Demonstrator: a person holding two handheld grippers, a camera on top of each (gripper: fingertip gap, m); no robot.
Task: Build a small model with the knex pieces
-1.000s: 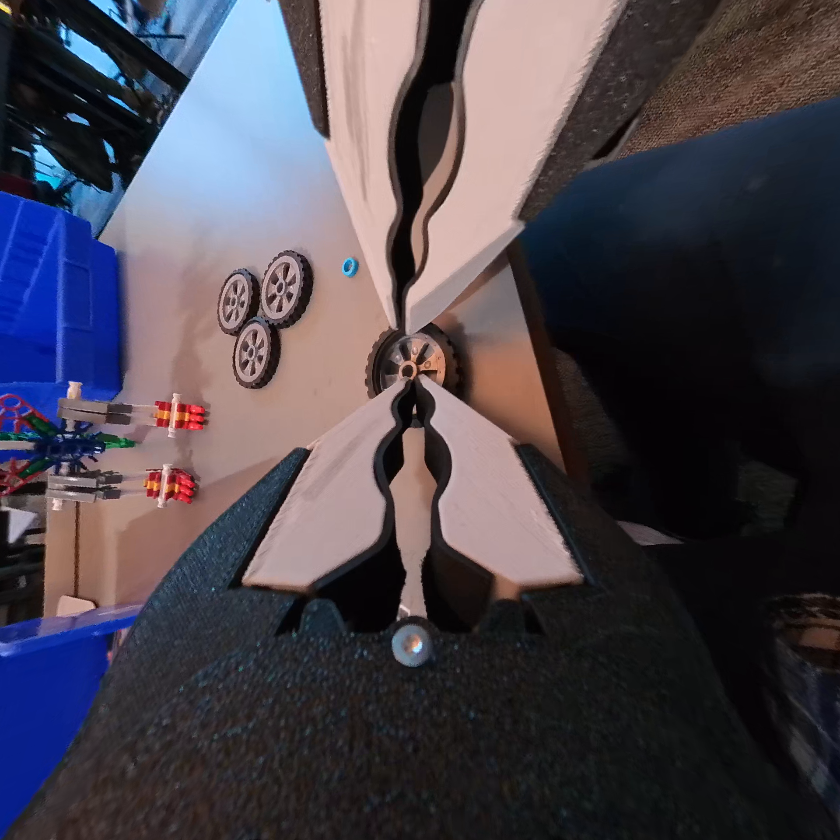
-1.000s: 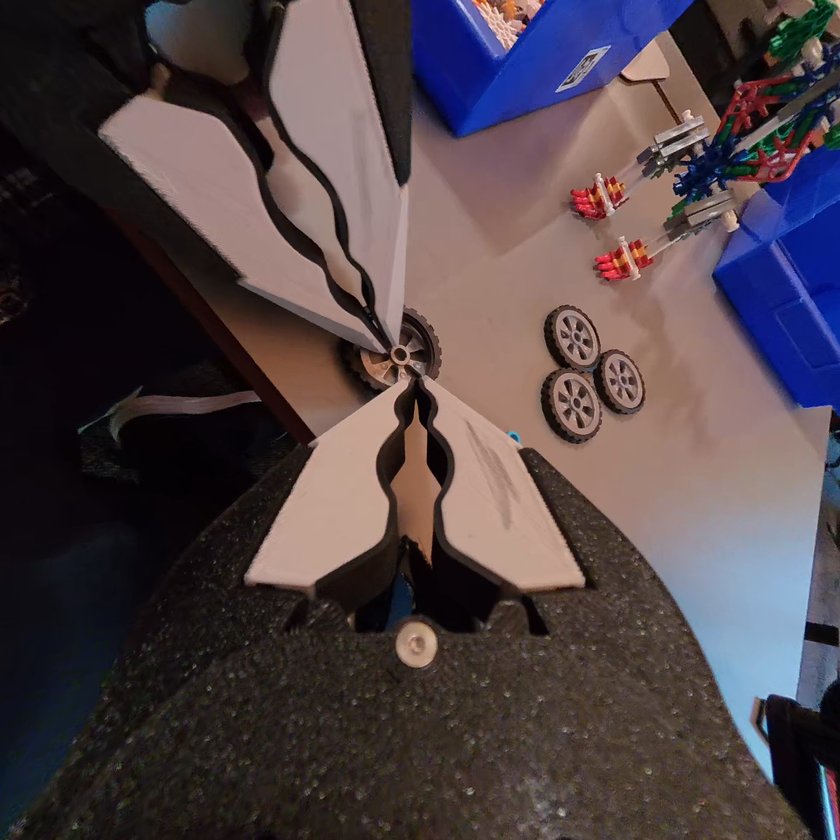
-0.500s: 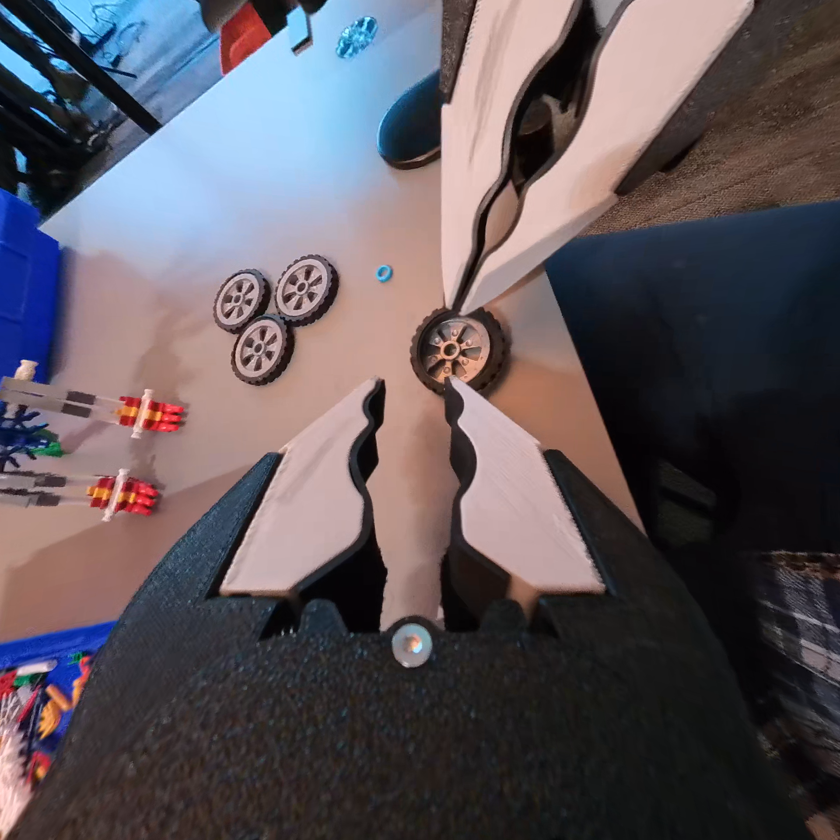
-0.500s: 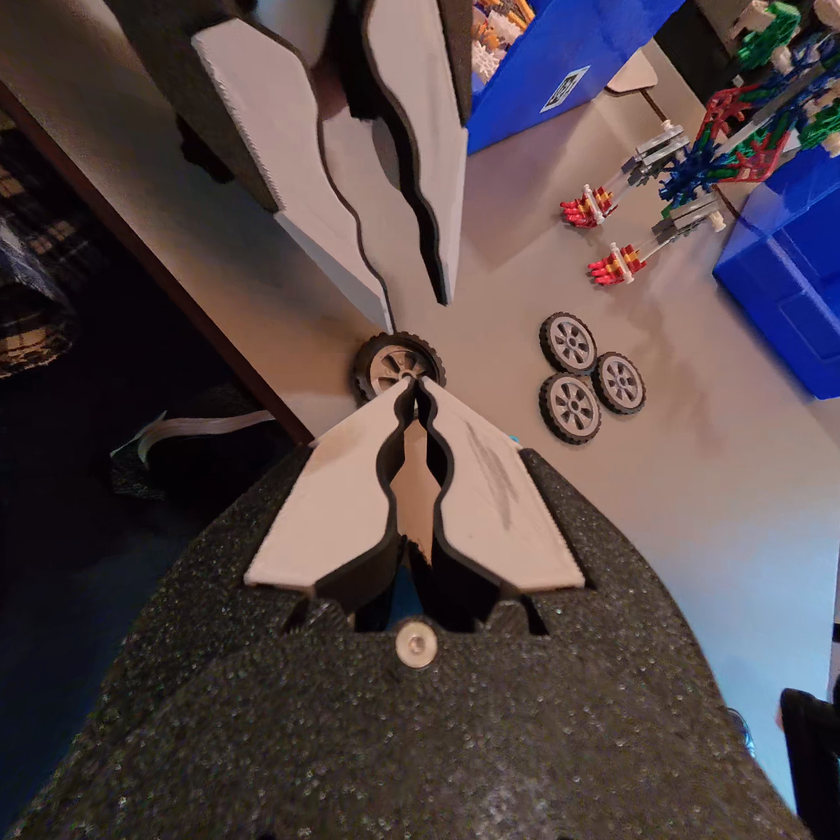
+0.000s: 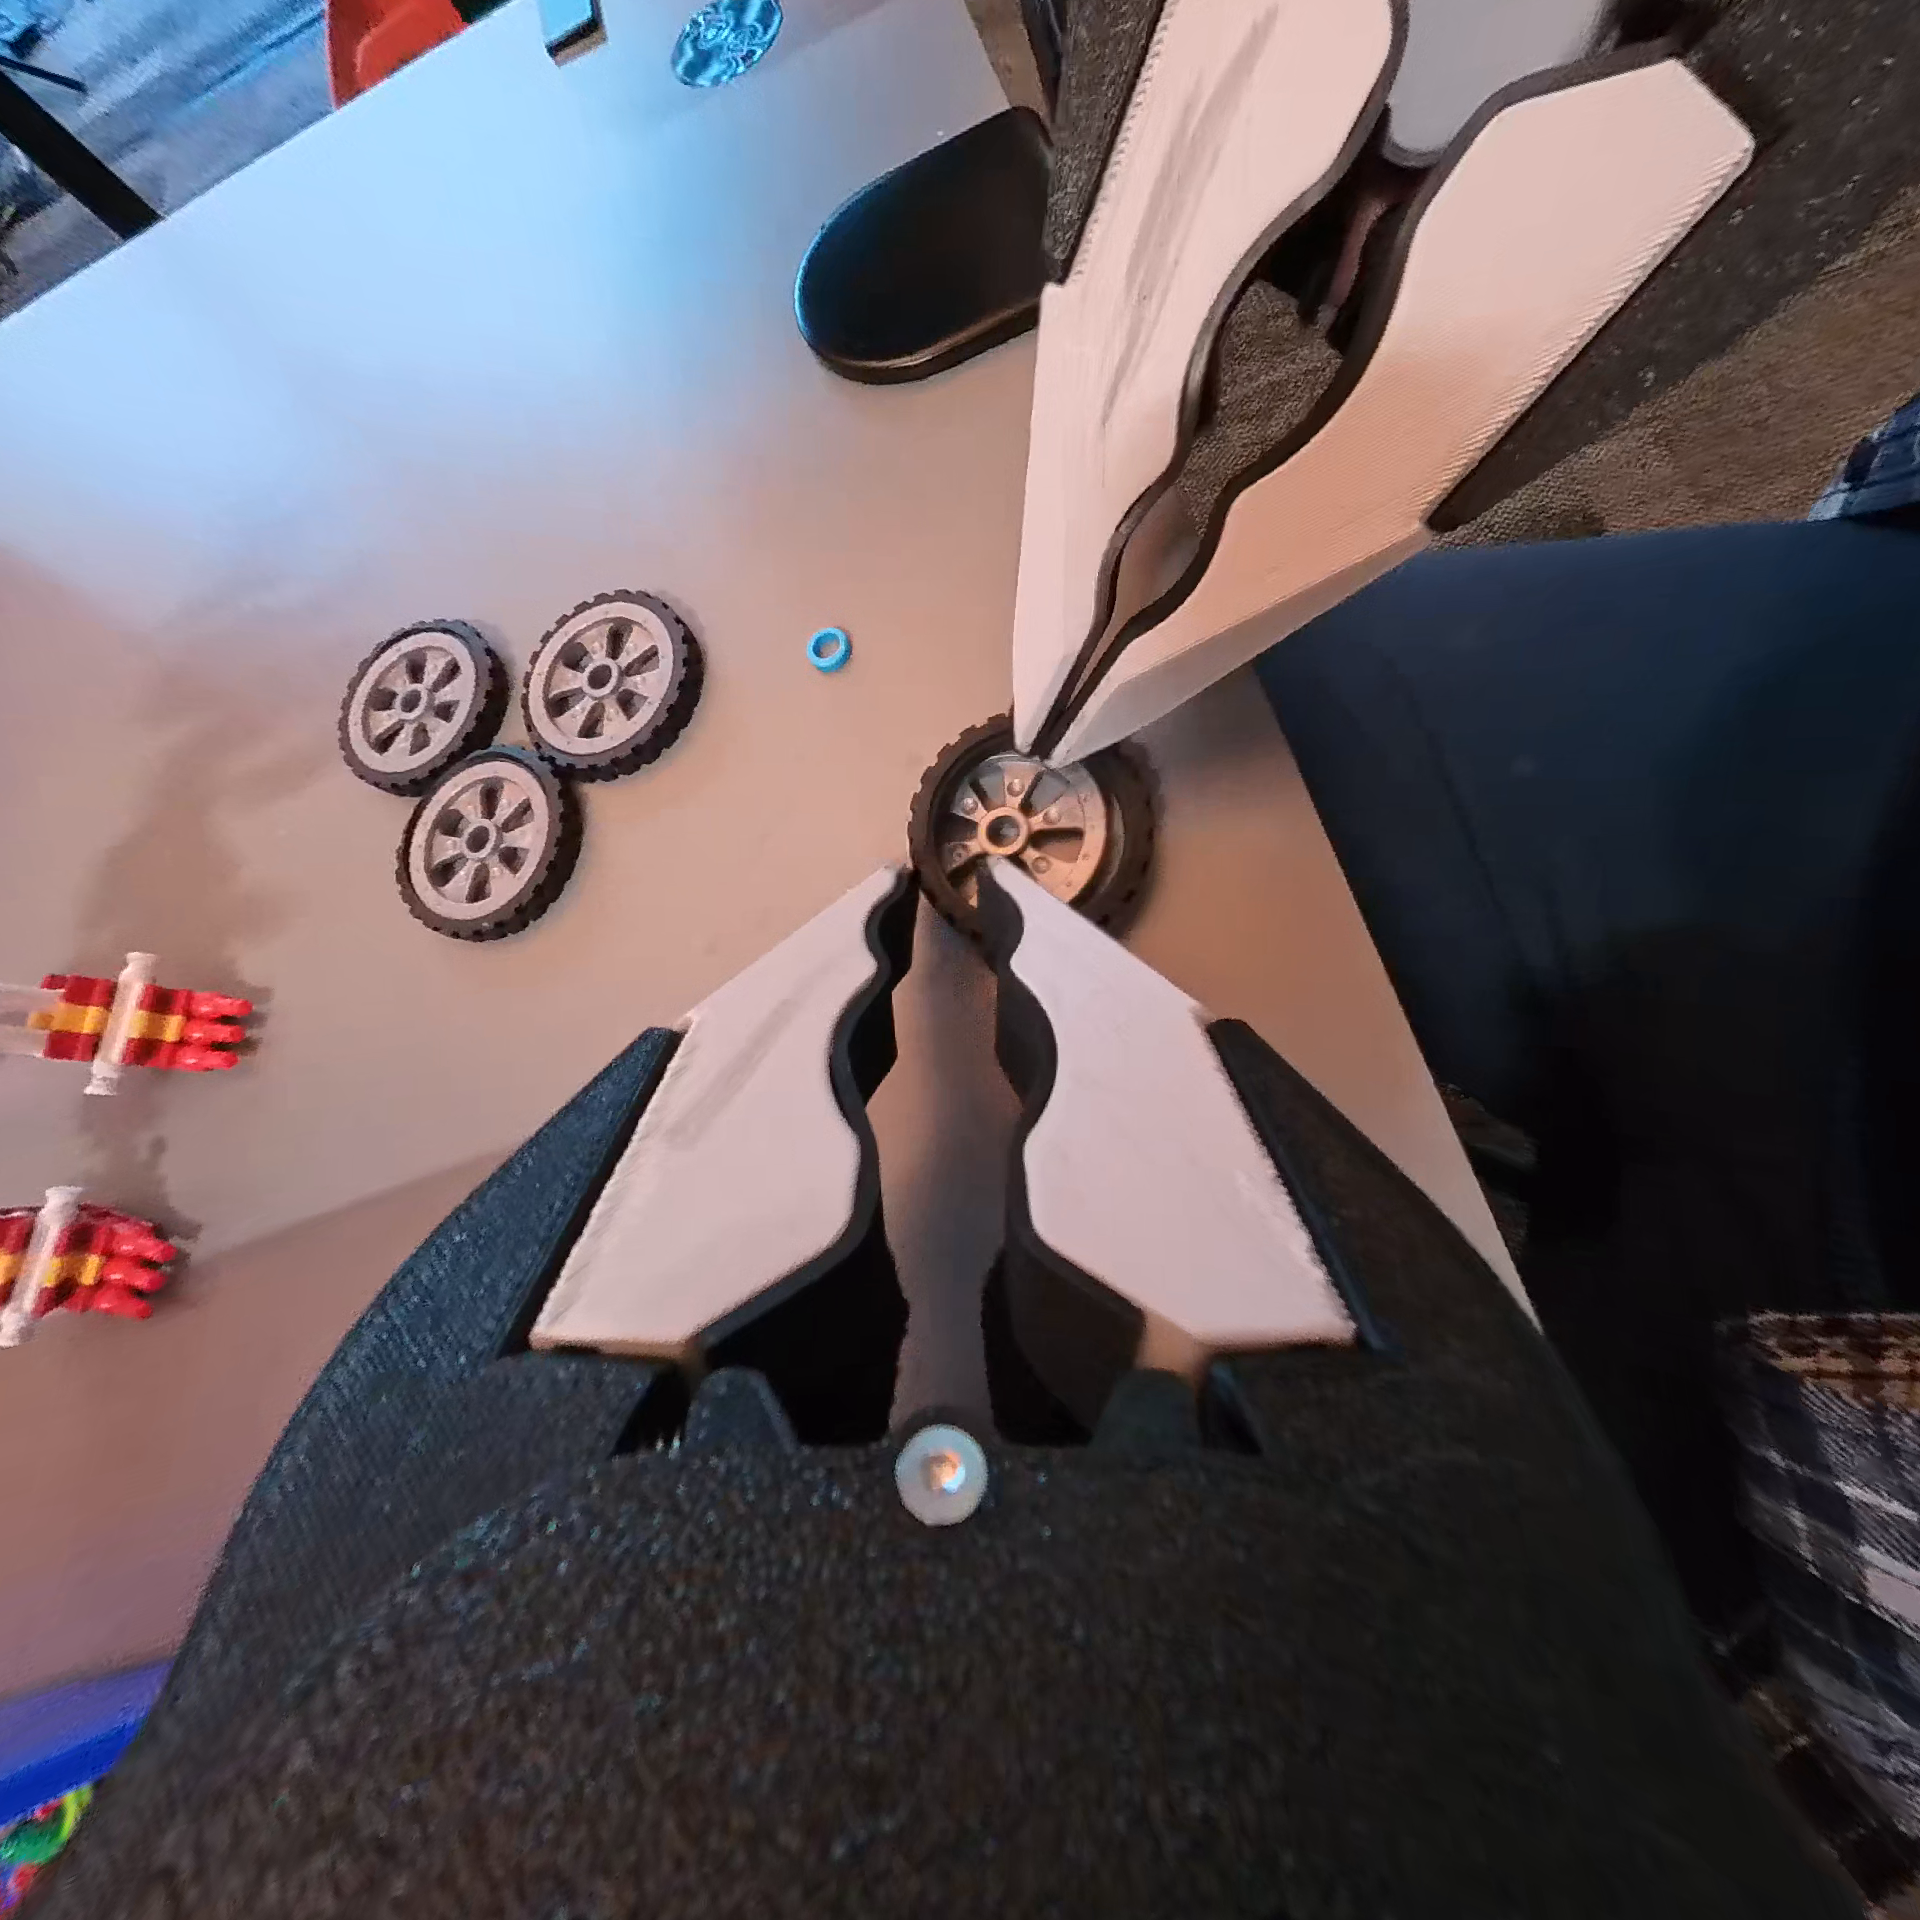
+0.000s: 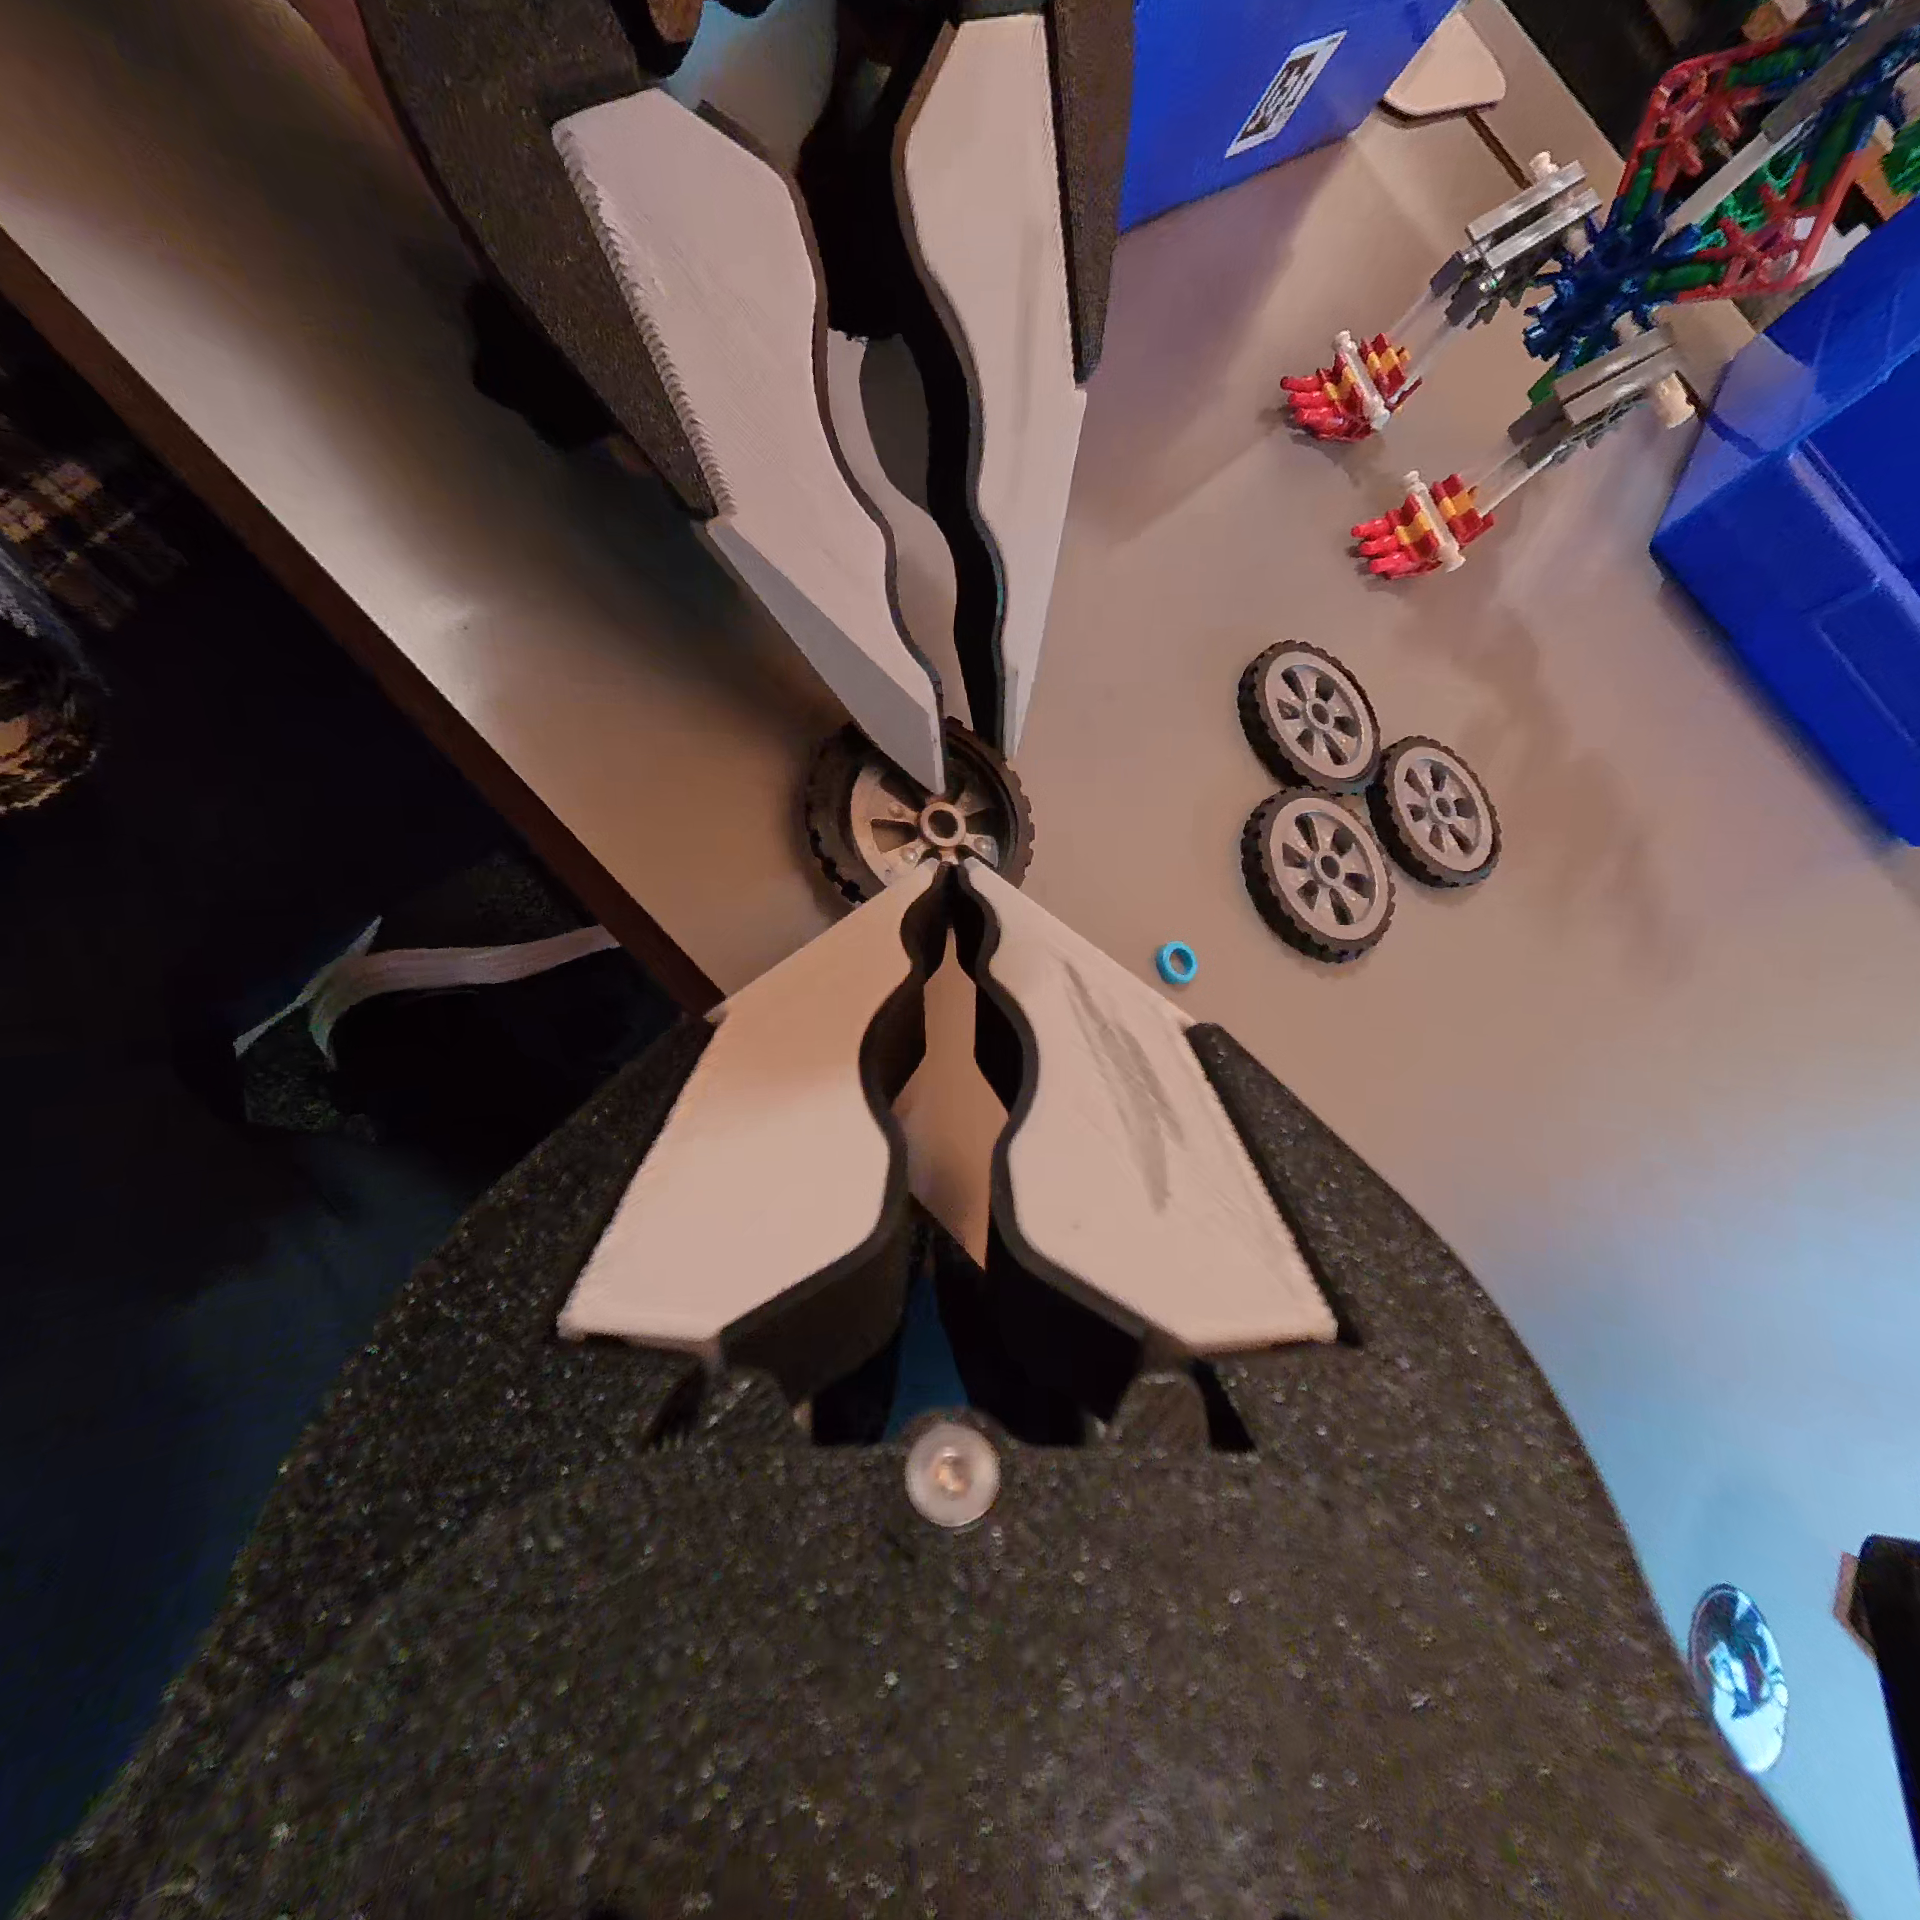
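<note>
Grey bench point(image 5: 520, 343) carries a lone wheel point(image 5: 1029, 831) at centre frame by its edge. Left tongs point(image 5: 945, 883), spread, straddle its tyre; right tongs point(image 6: 951, 871), pressed together, touch its hub. Three wheels point(image 6: 1361, 800) and a blue ring point(image 6: 1176, 961) lie nearby.

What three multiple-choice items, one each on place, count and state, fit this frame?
1. Where is the lone wheel? A in a bin; B near the table edge; C on a shelf.
2. How many wheels lie clustered? A two; B three; C five.
3. The right fingers are: A wide apart; B tips together; C out of view.
Key: B, the edge runs just beside it; B, three lie close together in one group; B, their tips meet at the lone wheel's hub.
</note>
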